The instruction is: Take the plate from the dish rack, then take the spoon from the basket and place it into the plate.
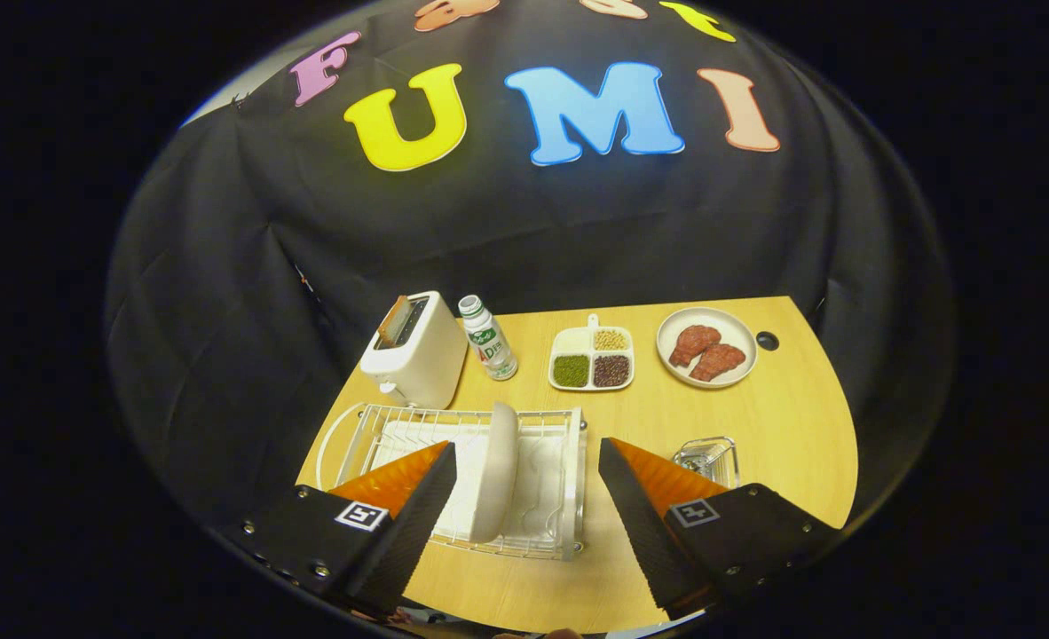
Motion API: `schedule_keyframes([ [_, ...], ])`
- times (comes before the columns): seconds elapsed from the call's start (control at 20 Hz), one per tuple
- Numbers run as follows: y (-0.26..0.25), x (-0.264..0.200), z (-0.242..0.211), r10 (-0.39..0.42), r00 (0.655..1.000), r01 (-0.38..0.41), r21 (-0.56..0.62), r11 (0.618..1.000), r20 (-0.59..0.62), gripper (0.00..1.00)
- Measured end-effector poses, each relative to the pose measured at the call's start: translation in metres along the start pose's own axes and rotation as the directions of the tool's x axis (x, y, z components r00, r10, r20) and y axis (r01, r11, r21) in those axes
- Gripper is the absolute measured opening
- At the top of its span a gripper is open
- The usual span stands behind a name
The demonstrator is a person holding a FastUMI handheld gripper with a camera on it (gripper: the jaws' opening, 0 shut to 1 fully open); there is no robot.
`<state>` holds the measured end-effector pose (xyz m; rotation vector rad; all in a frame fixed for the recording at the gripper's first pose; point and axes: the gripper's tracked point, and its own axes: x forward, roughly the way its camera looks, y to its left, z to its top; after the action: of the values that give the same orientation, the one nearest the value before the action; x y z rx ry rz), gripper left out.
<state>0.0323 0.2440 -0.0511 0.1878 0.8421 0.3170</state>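
Observation:
A white plate (498,470) stands on edge in the white wire dish rack (560,479) on the wooden table. My gripper (526,461) hovers above the rack, open, its two orange-and-black fingers (418,497) spread to either side of the plate without touching it. A small clear basket (706,457) sits on the table just right of the rack, partly hidden behind the right finger. I cannot make out the spoon in it.
Beyond the rack stand a white toaster (414,351) with a slice of bread, a small bottle (489,339), a divided dish of beans (592,359) and a plate with meat slices (706,348). Bare table (782,417) lies right of the basket.

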Motion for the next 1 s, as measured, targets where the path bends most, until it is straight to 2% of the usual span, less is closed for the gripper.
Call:
schedule_keyframes([
  [0.1,0.012,0.012,-0.002,0.028,0.999,-0.027,0.023,0.999,-0.033,0.99],
  [0.2,0.014,0.025,-0.008,0.024,0.995,-0.021,0.026,0.999,-0.095,0.99],
  [0.45,0.012,0.068,-0.034,-0.013,0.967,0.025,0.046,0.999,-0.255,0.99],
  [0.75,0.007,0.102,-0.056,-0.054,0.939,0.071,0.039,0.997,-0.339,1.00],
  [1.0,-0.002,0.120,-0.074,-0.161,0.907,0.146,-0.067,0.987,-0.390,0.99],
])
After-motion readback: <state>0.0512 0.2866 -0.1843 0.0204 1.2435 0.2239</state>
